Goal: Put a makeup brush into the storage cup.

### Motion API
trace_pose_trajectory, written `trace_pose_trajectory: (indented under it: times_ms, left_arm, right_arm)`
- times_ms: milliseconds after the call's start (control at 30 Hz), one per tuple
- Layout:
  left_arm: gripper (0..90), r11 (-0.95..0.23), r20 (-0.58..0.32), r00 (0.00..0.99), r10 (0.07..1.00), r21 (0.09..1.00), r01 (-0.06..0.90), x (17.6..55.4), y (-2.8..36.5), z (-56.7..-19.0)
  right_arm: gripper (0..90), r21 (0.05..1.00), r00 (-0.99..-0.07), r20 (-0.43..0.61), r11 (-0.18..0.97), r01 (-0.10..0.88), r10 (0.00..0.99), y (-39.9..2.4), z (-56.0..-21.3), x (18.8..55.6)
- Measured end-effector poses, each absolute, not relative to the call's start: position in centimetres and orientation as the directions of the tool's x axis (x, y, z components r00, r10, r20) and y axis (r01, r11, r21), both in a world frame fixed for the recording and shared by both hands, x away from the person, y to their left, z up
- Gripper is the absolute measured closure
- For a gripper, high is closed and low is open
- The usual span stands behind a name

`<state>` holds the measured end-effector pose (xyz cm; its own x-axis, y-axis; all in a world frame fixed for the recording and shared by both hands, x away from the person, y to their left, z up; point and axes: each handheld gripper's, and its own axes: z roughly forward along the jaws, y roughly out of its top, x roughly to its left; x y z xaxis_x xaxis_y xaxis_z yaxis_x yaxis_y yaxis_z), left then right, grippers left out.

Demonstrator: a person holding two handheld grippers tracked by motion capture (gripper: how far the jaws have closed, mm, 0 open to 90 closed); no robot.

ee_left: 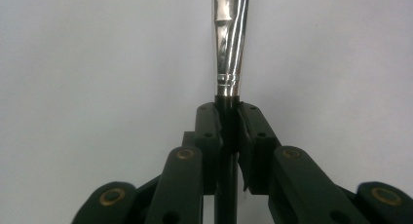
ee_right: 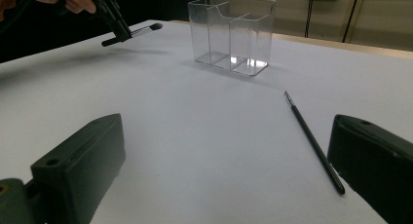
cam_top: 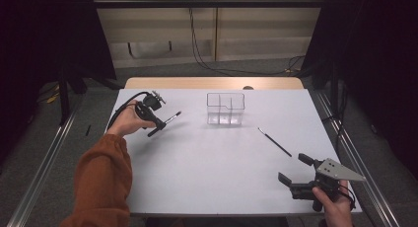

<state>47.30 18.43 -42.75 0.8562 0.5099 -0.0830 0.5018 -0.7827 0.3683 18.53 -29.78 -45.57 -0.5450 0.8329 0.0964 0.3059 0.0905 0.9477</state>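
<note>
My left gripper [cam_top: 157, 125] hovers over the table's far left, shut on a black-handled brush [cam_top: 172, 116] with a silver ferrule. In the left gripper view the jaws [ee_left: 229, 112] clamp the handle just below the ferrule [ee_left: 228, 44], and the brush points away from them. The right gripper view shows that gripper [ee_right: 114, 27] and its brush [ee_right: 146, 29] raised off the white surface. My right gripper [cam_top: 295, 169] rests open at the front right; nothing lies between its jaws [ee_right: 226, 134]. A thin black brush [cam_top: 274, 141] lies flat just beyond it, close to the right jaw [ee_right: 311, 139].
A clear plastic organizer [cam_top: 225, 108] with several compartments stands upright at the far middle of the white table [cam_top: 207, 158], seen also in the right gripper view [ee_right: 231, 34]. Dark curtains and metal rails flank the table. Cables hang on the wall behind.
</note>
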Motion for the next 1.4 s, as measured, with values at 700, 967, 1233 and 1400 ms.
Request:
trace_pose_trajectory:
  times_ms: [700, 967, 1233, 1400]
  left_arm:
    - [79.8, -0.571, -0.13, 0.774, 0.62, 0.602, 0.558, 45.2, 21.5, -42.5]
    - [79.8, -0.495, -0.147, 0.756, 0.638, 0.673, 0.549, 44.6, 22.1, -42.5]
    - [79.8, -0.453, -0.116, 0.754, 0.647, 0.736, 0.502, 43.6, 21.9, -42.2]
    - [79.8, -0.414, -0.133, 0.755, 0.643, 0.768, 0.488, 42.9, 21.6, -42.5]
  right_arm:
    - [0.1, 0.947, -0.549, 0.095, 0.095, 0.308, 0.831, -29.6, -45.6, 18.6]
    - [0.1, 0.947, -0.55, 0.094, 0.097, 0.308, 0.83, -29.6, -45.6, 18.6]
    - [0.1, 0.947, -0.545, 0.091, 0.098, 0.307, 0.834, -29.6, -45.6, 18.7]
    - [0.1, 0.947, -0.544, 0.091, 0.097, 0.307, 0.834, -29.6, -45.6, 18.7]
